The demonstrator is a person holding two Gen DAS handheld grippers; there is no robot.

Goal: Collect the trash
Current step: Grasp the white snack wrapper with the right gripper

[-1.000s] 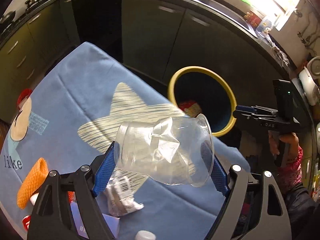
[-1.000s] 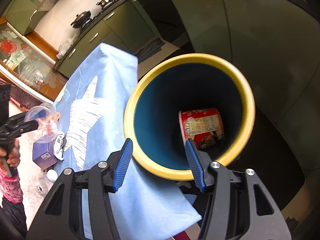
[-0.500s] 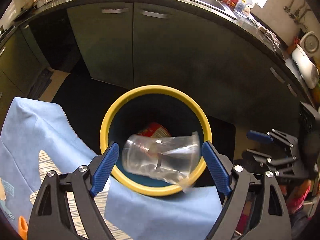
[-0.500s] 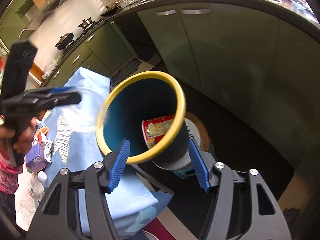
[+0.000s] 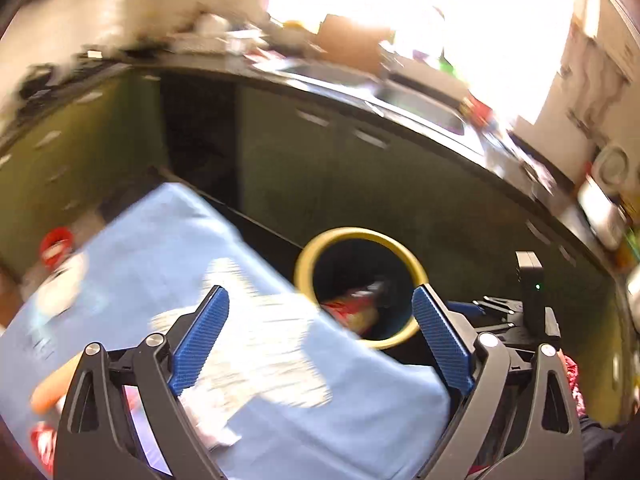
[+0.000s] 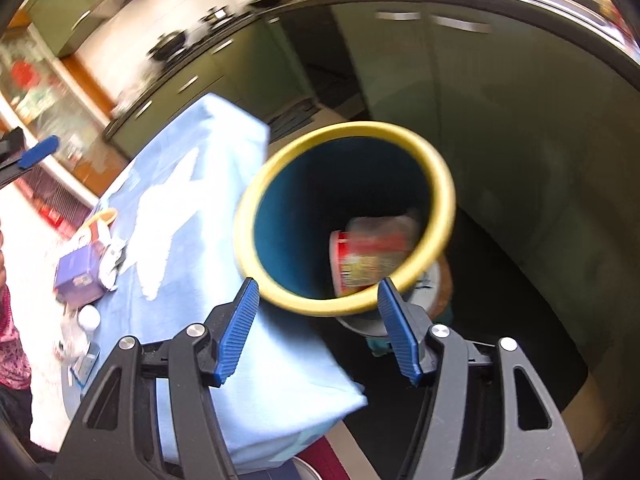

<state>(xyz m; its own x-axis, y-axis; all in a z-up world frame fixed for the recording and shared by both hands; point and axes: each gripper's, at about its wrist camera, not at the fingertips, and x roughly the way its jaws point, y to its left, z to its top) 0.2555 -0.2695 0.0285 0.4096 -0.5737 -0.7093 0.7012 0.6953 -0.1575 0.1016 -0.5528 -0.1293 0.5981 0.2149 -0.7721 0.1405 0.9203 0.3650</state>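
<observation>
The yellow-rimmed bin (image 5: 360,234) (image 6: 444,200) stands on the floor beside the table with the blue cloth (image 5: 160,248) (image 6: 192,208). Inside it a crumpled clear plastic cup (image 6: 380,226) lies on a red printed cup (image 5: 352,314) (image 6: 368,264). My left gripper (image 5: 320,340) hovers over the cloth's edge short of the bin, its jaws opening with nothing between them. My right gripper (image 6: 318,328) (image 5: 476,312) is open and empty, held just before the bin's near rim. One blue finger (image 6: 38,152) of the left gripper shows at the far left of the right wrist view.
More trash lies on the cloth: a purple box (image 6: 78,276), a white bottle cap (image 6: 89,316), an orange net piece (image 5: 52,388) and crumpled wrappers. Dark green cabinets (image 5: 320,184) and a counter with a sink run behind the bin. A person's pink sleeve (image 6: 12,344) shows at left.
The clear cup left my left gripper and dropped into the bin onto the red cup. The left gripper then pulled up and back over the table. The right gripper shifted slightly.
</observation>
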